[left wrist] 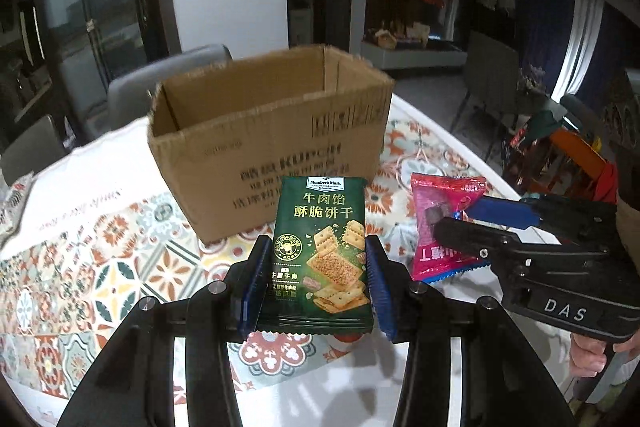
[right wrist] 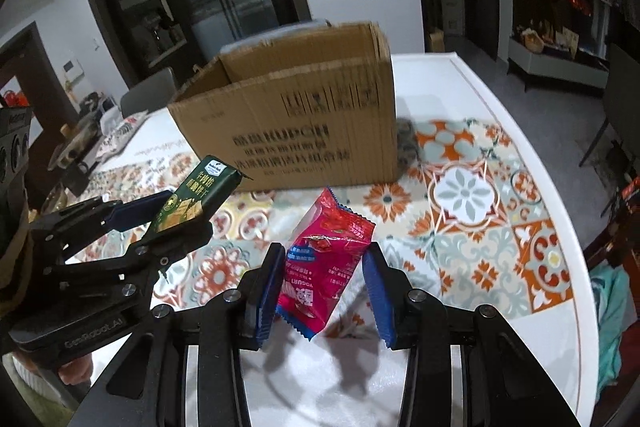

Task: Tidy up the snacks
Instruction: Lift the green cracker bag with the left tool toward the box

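Left gripper (left wrist: 316, 269) clamped on a green foil cracker packet (left wrist: 322, 251), held above the patterned tablecloth (left wrist: 100, 267): light, crinkly, brittle inside, best pinched by the side edges. Ahead, open brown cardboard box (left wrist: 272, 147), contents hidden. Right gripper (right wrist: 324, 283) around a soft pink yoghurt-snack pouch (right wrist: 326, 267), seemingly gripped.

cardboard box (right wrist: 288, 123) print blurred, its inside hidden
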Demonstrator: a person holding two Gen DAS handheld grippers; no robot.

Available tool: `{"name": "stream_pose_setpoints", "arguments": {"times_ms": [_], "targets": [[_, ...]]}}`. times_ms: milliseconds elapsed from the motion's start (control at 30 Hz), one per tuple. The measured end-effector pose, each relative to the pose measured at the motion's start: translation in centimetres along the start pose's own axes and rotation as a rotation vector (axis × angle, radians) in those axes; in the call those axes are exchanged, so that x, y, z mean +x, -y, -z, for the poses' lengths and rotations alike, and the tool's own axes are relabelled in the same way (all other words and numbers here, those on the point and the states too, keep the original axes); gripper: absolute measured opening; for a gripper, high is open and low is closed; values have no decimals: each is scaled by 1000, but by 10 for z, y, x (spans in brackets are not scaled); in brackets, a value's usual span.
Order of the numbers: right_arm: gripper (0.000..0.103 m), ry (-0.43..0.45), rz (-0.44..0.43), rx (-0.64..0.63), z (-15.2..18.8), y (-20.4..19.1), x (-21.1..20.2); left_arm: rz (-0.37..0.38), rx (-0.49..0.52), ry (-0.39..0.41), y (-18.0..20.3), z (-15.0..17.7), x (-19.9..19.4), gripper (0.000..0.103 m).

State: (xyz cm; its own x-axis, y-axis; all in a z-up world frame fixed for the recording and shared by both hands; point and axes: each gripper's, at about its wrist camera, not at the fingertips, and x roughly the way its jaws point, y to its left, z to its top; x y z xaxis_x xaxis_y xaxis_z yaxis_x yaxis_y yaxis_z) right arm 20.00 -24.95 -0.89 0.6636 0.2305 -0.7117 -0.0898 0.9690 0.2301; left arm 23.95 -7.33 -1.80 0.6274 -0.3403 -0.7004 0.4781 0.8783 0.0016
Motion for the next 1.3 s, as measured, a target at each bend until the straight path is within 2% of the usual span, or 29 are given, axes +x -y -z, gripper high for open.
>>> {"name": "stream_pose_setpoints", "arguments": {"times_ms": [333, 467, 500, 533, 700, 767, 833, 967, 1033, 1133, 1300], "targets": [[41, 106, -10, -44, -29, -13, -32, -27, -31, 92, -6, -25, -32, 46], [37, 149, -11, -62, -43, -18, -40, -41, -37, 121, -10, -36, -39, 46], [26, 155, -16, -70, -45, -20, -41, -46, -40, 123, -11, -38, -39, 46], [21, 143, -25, -82, -49, -22, -39, -52, -44, 125, -11, -40, -40, 46], [20, 110, -27, -66, -53, -20, -32, -65, -62, 122, -16, -39, -39, 46], [23, 93, -36, -71, -51, -20, -28, -72, -58, 113, -14, -35, -36, 46], [39, 74, -54, -69, -48, -21, -26, -72, -60, 105, -13, -30, -34, 46], [44, 41, -62, -73, -41, -21, -18, -76, -76, 91, -12, -21, -31, 46], [52, 29, -61, -66, -37, -20, -14, -68, -90, 79, -13, -15, -28, 45], [60, 13, -44, -64, -32, -19, -8, -92, -87, 71, -12, -6, -25, 45], [64, -33, -41, -60, -22, -17, 5, -116, -78, 51, -10, 7, -16, 45]]}}
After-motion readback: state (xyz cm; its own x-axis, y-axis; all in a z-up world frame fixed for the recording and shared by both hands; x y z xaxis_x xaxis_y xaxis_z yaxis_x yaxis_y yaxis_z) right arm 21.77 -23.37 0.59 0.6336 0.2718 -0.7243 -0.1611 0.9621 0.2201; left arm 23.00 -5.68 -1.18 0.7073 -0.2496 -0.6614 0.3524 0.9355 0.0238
